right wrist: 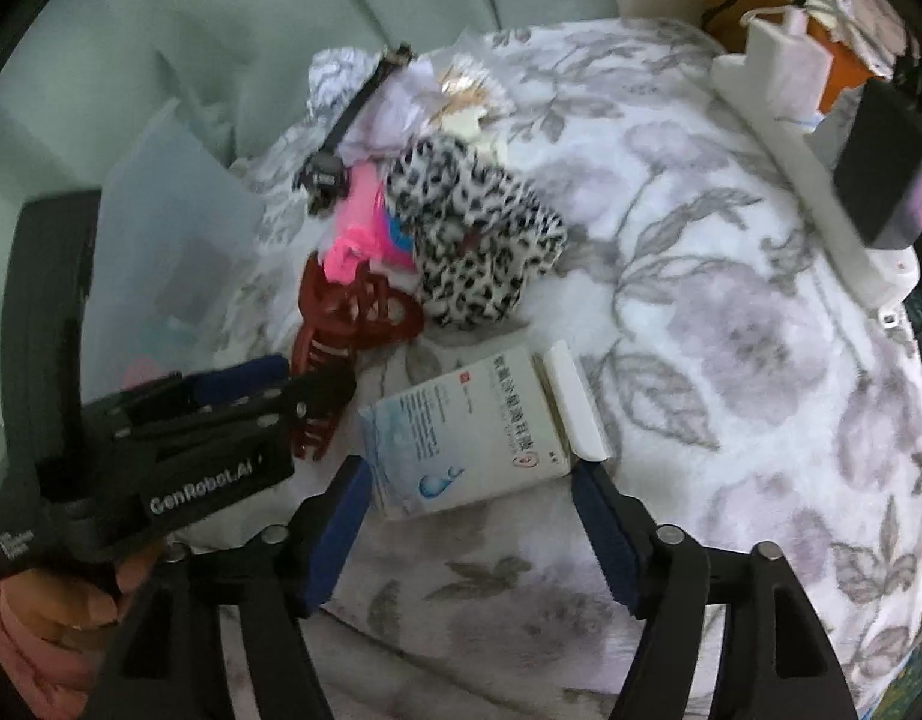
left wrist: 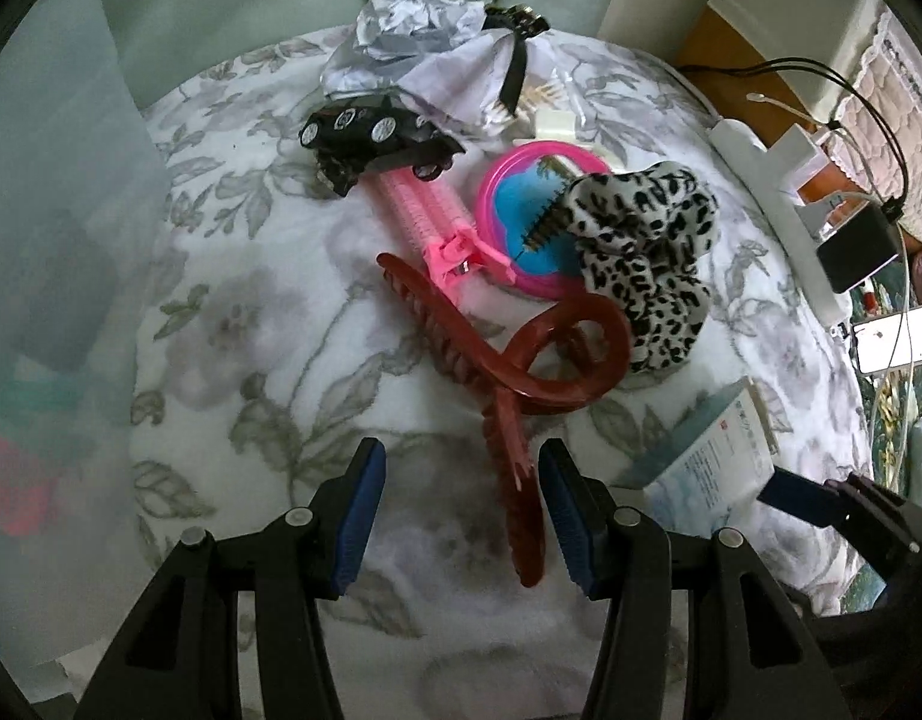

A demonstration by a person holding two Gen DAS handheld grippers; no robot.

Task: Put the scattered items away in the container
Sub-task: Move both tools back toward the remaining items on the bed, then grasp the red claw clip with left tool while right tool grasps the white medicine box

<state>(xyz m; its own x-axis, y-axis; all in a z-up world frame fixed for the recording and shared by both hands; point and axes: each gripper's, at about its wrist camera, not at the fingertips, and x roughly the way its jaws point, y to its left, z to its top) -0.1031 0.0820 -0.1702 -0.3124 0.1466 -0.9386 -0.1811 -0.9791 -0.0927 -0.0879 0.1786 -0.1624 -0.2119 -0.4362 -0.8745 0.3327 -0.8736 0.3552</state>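
Clutter lies in a loose heap on a floral blanket (left wrist: 269,324), and both grippers hang over its near edge. The left gripper (left wrist: 461,516) stands wide, its blue pads on either side of one toothed arm of a dark red hair claw clip (left wrist: 521,360); the arm lies nearer the right pad, though whether it touches I cannot tell. Behind the claw clip a pink hair roller clip (left wrist: 425,210) runs back toward a black toy car (left wrist: 371,132) that lies tipped on its side. Just right of the roller is a pink ring dish with a blue centre (left wrist: 521,222), a small bristle brush (left wrist: 539,222) resting across it, and a leopard-print scrunchie (left wrist: 647,258) overlaps the dish's right edge. Further back sit crumpled paper (left wrist: 413,18) and a black strap (left wrist: 515,60). The right gripper (right wrist: 470,534) is also spread wide, held low around the near end of a white and pale blue medicine box (right wrist: 467,438) that lies flat on the blanket with its end flap open. A translucent plastic container (right wrist: 161,228) stands at the left of the blanket, blurred shapes showing through its wall. Along the right edge are a white power strip (right wrist: 821,180) with chargers and a phone (left wrist: 899,336).
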